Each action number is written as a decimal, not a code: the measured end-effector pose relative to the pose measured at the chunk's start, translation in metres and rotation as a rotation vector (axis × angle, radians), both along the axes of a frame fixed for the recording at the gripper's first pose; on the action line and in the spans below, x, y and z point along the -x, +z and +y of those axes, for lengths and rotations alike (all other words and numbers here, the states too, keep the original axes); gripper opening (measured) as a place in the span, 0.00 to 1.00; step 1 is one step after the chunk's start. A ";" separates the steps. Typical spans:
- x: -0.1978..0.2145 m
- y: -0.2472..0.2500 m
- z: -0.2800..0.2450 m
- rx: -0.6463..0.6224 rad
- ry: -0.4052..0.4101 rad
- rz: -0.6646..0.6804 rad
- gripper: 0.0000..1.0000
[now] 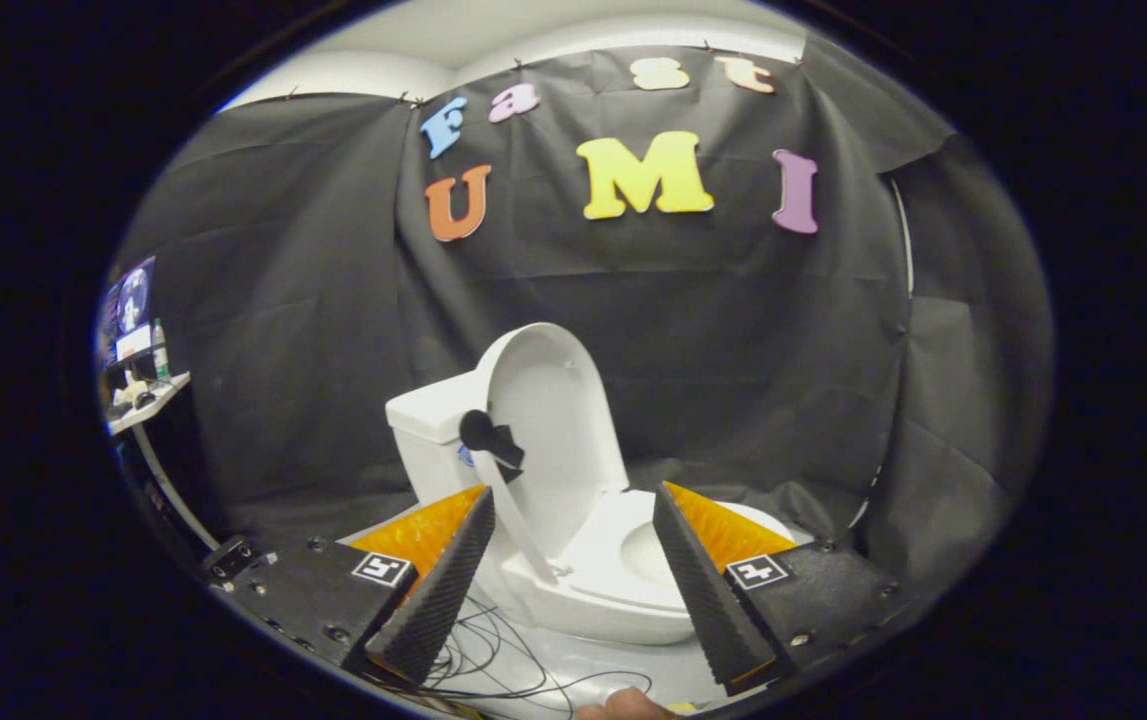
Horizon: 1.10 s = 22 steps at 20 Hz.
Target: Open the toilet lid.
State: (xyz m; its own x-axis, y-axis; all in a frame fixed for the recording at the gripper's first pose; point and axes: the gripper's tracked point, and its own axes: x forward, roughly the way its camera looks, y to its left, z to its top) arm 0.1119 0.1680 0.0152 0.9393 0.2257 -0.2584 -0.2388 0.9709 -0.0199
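Beyond the gripper (573, 505), its jaws apart and empty, the toilet (593, 570) stands with its lid (553, 420) raised upright.

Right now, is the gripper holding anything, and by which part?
Nothing is held. The gripper is open, its fingers apart with the toilet beyond them. The lid stands raised, untouched.

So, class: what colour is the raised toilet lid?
White, clearest in the gripper view: the toilet lid stands upright beyond the open hand-held gripper.

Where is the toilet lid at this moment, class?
In the gripper view the toilet lid stands raised against the tank, above the seat, beyond the open gripper, whose fingers touch nothing.
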 end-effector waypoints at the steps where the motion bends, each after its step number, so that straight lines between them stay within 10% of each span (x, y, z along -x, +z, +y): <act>1: 0.008 0.006 -0.013 -0.005 -0.016 -0.023 0.99; 22: 0.115 0.002 -0.166 -0.101 -0.166 -0.236 0.99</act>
